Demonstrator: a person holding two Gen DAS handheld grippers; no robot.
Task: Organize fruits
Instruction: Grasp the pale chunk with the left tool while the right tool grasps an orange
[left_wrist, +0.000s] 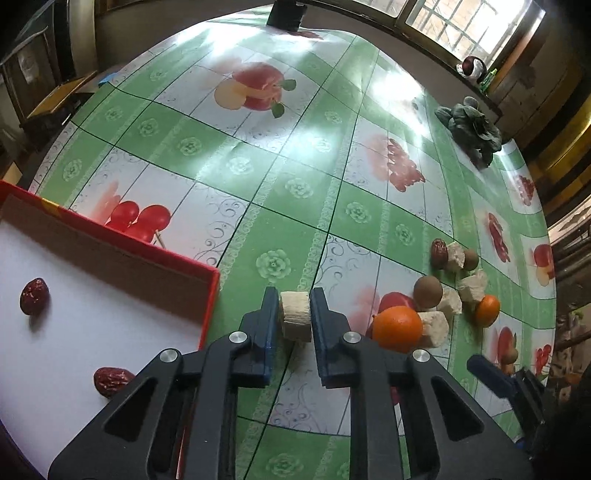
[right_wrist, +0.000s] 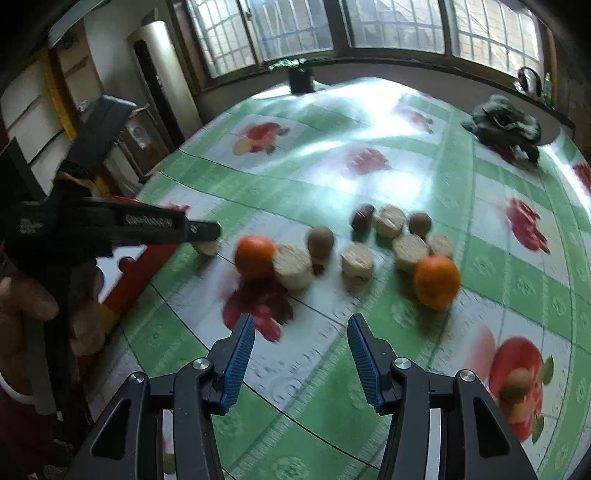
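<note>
My left gripper (left_wrist: 294, 308) is shut on a pale sugarcane chunk (left_wrist: 294, 315), held above the tablecloth just right of the red box (left_wrist: 212, 295). The box has a white floor with two red dates (left_wrist: 34, 296) (left_wrist: 110, 380) in it. A cluster of fruit lies to the right: two oranges (left_wrist: 397, 328) (left_wrist: 487, 310), brown round fruits (left_wrist: 427, 291), a date (left_wrist: 439, 252) and several cane chunks (left_wrist: 432, 328). My right gripper (right_wrist: 301, 354) is open and empty, hovering short of that cluster (right_wrist: 356, 260). The left gripper also shows in the right wrist view (right_wrist: 207, 240).
A dark green leafy vegetable (left_wrist: 471, 127) lies at the table's far right. A lone brown fruit (right_wrist: 517, 384) sits near the right gripper's right side. A dark pot (right_wrist: 300, 79) stands at the far edge under the windows.
</note>
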